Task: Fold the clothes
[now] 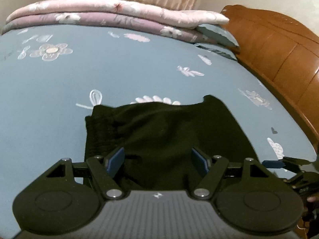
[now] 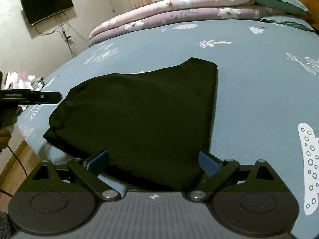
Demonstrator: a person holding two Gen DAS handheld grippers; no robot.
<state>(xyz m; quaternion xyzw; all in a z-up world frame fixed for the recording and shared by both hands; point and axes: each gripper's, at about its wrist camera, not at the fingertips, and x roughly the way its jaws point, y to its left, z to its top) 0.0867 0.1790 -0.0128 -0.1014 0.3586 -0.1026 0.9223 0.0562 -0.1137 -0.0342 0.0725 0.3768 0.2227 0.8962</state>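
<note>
A black garment (image 1: 159, 131) lies folded on the blue floral bed sheet (image 1: 99, 75); in the right wrist view the black garment (image 2: 139, 115) shows as a rough trapezoid near the bed's front edge. My left gripper (image 1: 158, 160) stands open just above the garment's near edge, its blue pads (image 1: 115, 160) apart and holding nothing. My right gripper (image 2: 153, 162) is open too, fingers wide over the near corner of the garment. The right gripper's tip (image 1: 273, 164) shows at the right in the left wrist view; the left gripper (image 2: 39, 96) shows at the left in the right wrist view.
Folded pink and mauve quilts (image 1: 111, 16) and blue pillows (image 1: 219, 33) lie at the far side of the bed. A wooden headboard (image 1: 279, 49) runs along the right. A wall-mounted television (image 2: 46, 4) and cables hang on the left; clothes (image 2: 22, 79) lie beyond the bed edge.
</note>
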